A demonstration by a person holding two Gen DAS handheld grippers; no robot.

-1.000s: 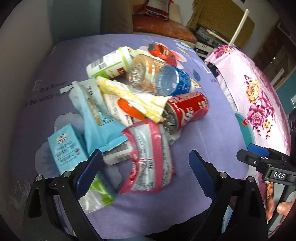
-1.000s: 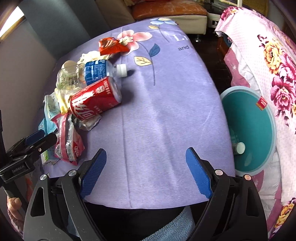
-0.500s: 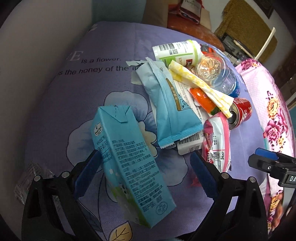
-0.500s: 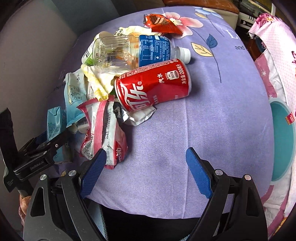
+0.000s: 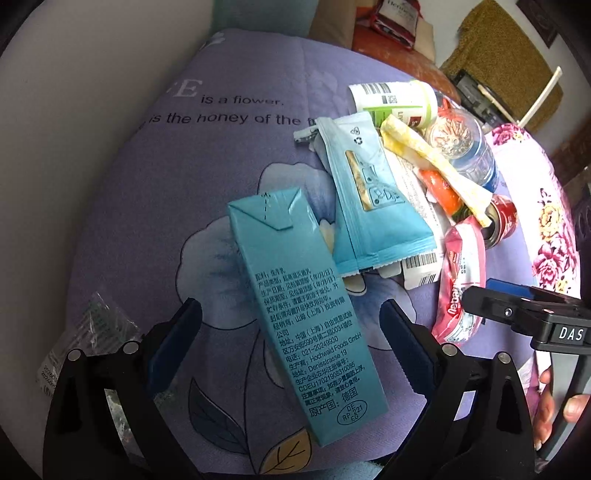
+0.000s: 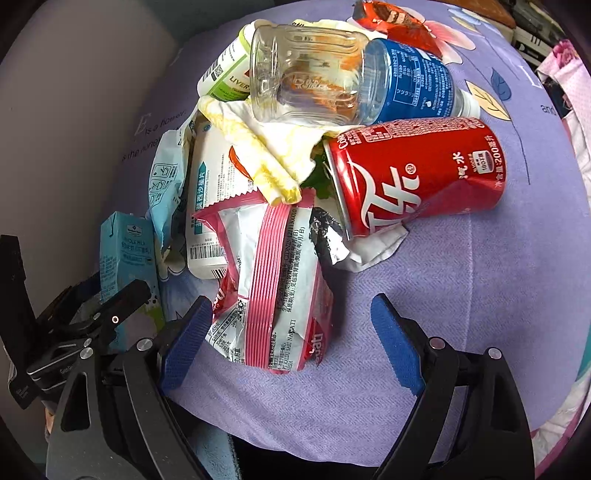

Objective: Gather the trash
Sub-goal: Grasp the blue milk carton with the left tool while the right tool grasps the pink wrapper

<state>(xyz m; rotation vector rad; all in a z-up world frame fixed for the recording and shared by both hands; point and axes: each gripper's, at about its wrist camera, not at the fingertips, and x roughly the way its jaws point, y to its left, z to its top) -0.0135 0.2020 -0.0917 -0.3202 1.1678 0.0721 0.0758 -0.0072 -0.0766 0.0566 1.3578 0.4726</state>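
Several pieces of trash lie heaped on a purple flowered cloth (image 6: 480, 295) that covers the table. Nearest the left gripper (image 5: 291, 325) is a teal drink carton (image 5: 299, 310), lying on the cloth with its length running between the two blue pads; the jaws stand wide apart on either side of it, and neither pad touches it. Just beyond the carton lies a pale blue snack pouch (image 5: 369, 206), and under its lower edge a white packet with a barcode (image 5: 421, 266). To the right of these, a pink and white wrapper (image 6: 273, 291) sits crumpled, reaching into the space ahead of the right gripper (image 6: 291, 332), whose jaws are likewise spread wide and grip nothing; its left pad is just beside the wrapper's edge. A red soda can (image 6: 413, 177) lies on its side beyond the wrapper, resting on a torn scrap of foil-lined paper. Behind the can a clear plastic bottle with a blue label (image 6: 347, 74) lies across a yellow-stained tissue (image 6: 266, 147), next to a white and green bottle (image 6: 225, 77). A red wrapper (image 6: 395, 22) lies at the far edge of the heap. At the cloth's left edge sits a clear plastic bag (image 5: 88, 332).
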